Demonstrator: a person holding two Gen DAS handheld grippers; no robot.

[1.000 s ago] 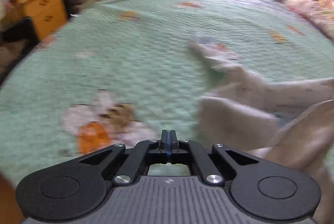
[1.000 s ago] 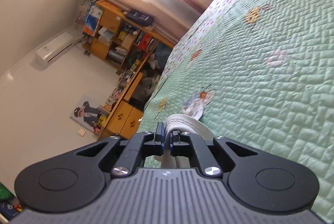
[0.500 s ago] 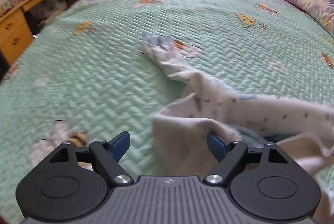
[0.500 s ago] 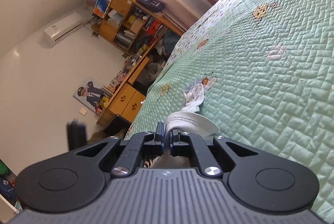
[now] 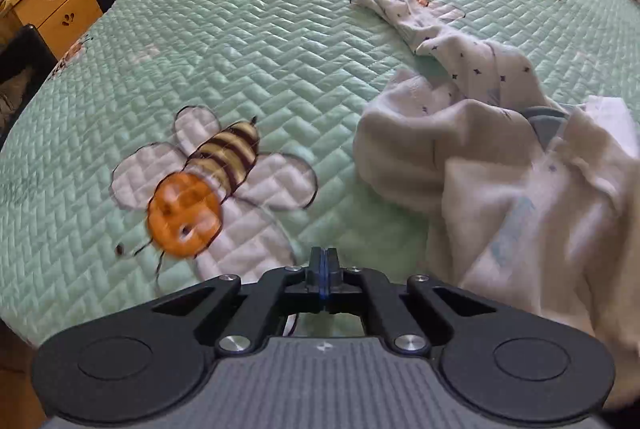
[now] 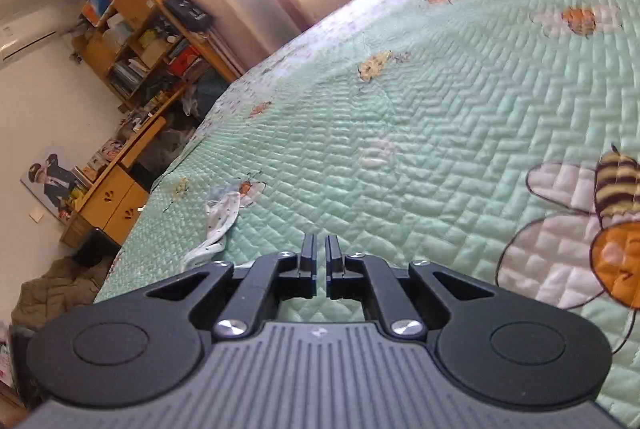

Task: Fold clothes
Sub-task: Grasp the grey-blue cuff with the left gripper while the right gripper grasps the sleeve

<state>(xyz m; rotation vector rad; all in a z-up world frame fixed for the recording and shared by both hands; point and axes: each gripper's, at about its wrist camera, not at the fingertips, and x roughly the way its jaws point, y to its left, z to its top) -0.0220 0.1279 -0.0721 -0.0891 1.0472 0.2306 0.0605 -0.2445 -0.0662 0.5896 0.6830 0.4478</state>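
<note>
Left gripper (image 5: 324, 261): jaws fully closed, pads pressed together, nothing between them; it points steeply down at the green quilt (image 5: 240, 69), just beside a bee patch (image 5: 200, 185). Right gripper (image 6: 319, 253): jaws parted by a narrow slit, quilt visible through the gap, no cloth held. Garment (image 5: 500, 157): white with small dark specks, lying crumpled on the quilt to the right of the left gripper, one narrow end trailing away across the bed. In the right wrist view only that speckled end (image 6: 220, 217) shows, near the quilt's edge, apart from the right fingers.
</note>
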